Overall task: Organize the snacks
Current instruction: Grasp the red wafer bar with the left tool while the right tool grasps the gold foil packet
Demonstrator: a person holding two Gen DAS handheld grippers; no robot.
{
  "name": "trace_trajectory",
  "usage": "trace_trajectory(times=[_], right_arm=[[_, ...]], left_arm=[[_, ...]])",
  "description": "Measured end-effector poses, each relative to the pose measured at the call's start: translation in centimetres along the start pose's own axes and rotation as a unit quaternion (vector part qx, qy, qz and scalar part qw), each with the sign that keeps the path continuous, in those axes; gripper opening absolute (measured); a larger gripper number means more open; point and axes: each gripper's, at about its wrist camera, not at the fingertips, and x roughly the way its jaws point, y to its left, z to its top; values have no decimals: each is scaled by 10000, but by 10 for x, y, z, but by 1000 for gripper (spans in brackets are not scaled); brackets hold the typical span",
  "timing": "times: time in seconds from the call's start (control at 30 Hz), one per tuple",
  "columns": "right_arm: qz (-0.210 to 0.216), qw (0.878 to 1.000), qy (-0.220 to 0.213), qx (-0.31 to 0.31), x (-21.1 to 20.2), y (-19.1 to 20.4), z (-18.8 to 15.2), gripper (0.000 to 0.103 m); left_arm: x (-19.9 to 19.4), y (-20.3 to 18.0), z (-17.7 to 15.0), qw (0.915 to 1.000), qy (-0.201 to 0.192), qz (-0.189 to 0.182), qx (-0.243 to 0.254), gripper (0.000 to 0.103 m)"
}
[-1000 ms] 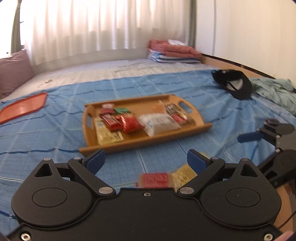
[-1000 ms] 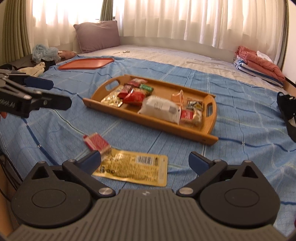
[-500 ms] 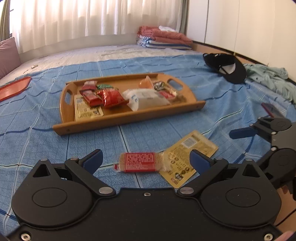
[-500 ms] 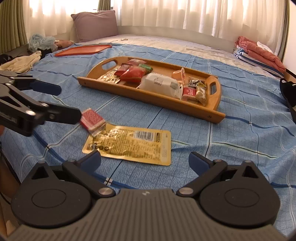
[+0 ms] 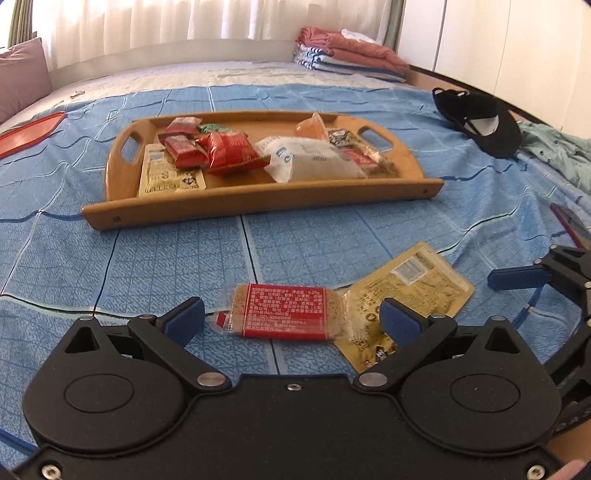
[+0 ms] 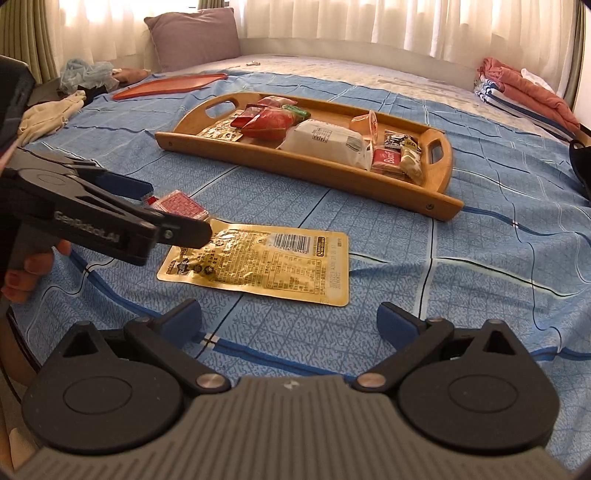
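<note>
On the blue bedspread [image 5: 177, 258], left tool [image 5: 291, 319] wide open around the red-labelled cracker pack [image 5: 284, 312], unpressed; right tool [image 6: 288, 319] wide open, empty.

Daylight glows through the overexposed curtains [image 6: 332, 22], both fisheye views bending at the edges, perhaps slightly soft.

A home bedroom is showing: a bed [image 6: 480, 258] is lying under curtains [image 6: 369, 22], with a pillow [image 6: 192, 37] and folded laundry [image 5: 347, 51].

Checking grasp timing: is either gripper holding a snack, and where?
Nothing held. Left gripper open around the red cracker packet; right gripper open, empty.
</note>
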Motion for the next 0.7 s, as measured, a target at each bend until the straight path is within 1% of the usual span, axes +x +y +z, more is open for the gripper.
trace_trajectory(times=[0.07,0.13,0.17,0.2,0.23,0.27,0.33,0.43,0.57,0.63,0.7], right_arm=[[40,10000,0,27,1,-1,1,103],[109,9999,-3,65,3,-1,1,103],[166,9998,-2,72,3,-1,1,103],[212,9998,2,46,4,-1,1,103],[222,9998,-5,-14,5,1,2,103],[224,9997,-15,-97,5,3,2,103],[245,9994,-21,-235,7,6,3,103],[238,9994,-8,-257,11,8,6,103],[235,9992,50,-311,16,8,12,103],[314,9982,69,-505,18,8,16,103],[513,9942,141,-933,22,6,23,103]], left_arm=[[4,-1,1,10000,44,-19,84,102],[6,2,4,9996,161,-213,59,99],[4,3,5,9994,168,-290,13,89],[1,4,5,9994,141,-304,-1,80],[0,4,6,9995,156,-264,25,74],[0,5,7,9996,168,-236,63,69],[-2,5,7,9996,176,-211,90,68],[-7,4,6,9996,169,-171,132,67],[-15,8,5,9997,124,-182,41,66],[-19,13,5,9999,106,-121,-10,66],[-26,17,6,10000,56,-55,10,66]])
